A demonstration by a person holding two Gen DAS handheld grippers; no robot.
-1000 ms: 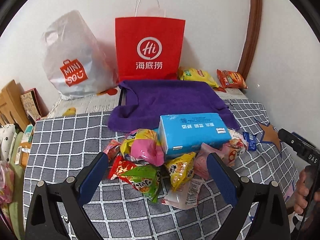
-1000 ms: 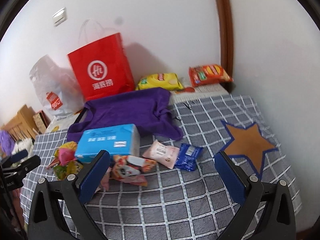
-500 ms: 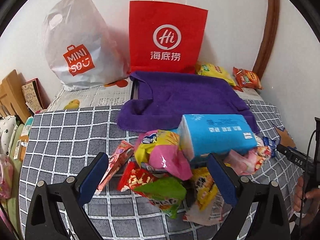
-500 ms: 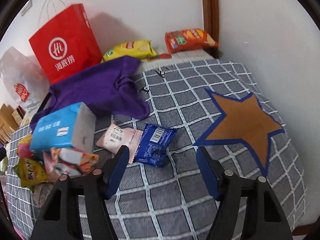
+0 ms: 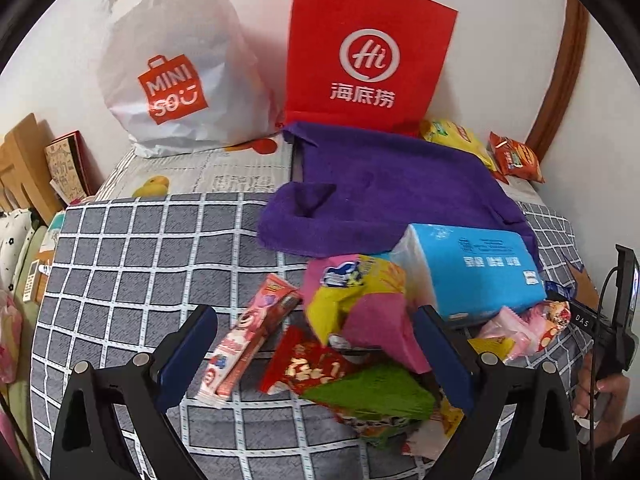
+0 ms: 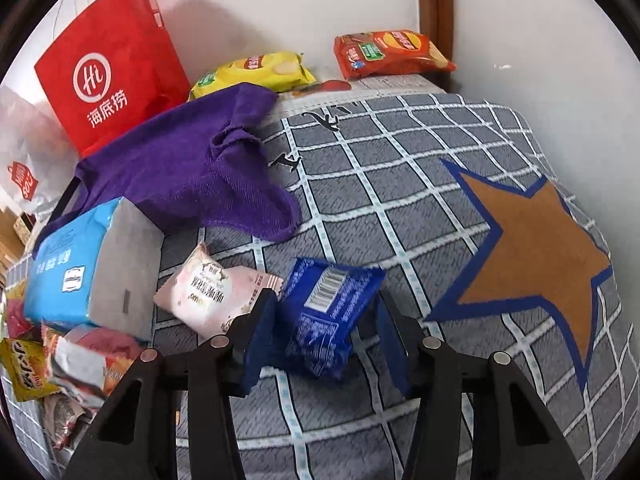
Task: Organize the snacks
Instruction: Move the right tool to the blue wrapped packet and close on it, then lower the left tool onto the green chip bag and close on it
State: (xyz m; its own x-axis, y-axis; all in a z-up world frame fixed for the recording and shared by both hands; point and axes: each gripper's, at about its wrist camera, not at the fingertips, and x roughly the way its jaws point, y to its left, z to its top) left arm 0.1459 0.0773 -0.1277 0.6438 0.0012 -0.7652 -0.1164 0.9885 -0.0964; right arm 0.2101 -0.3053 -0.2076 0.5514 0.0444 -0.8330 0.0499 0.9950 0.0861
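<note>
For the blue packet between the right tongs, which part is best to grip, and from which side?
Grip the blue packet across its puffy middle, coming from the near end, as the right tongs already straddle it. It lies flat and lengthwise toward the tongs, so its narrow width fits between the fingers; the pink packet beside it leaves little room.

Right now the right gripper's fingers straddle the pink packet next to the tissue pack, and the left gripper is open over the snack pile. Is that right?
Not quite. In the right wrist view, the right gripper has its fingers on either side of the blue packet; the pink packet lies just left of them, beside the tissue pack. The left gripper is open over the snack pile.
</note>
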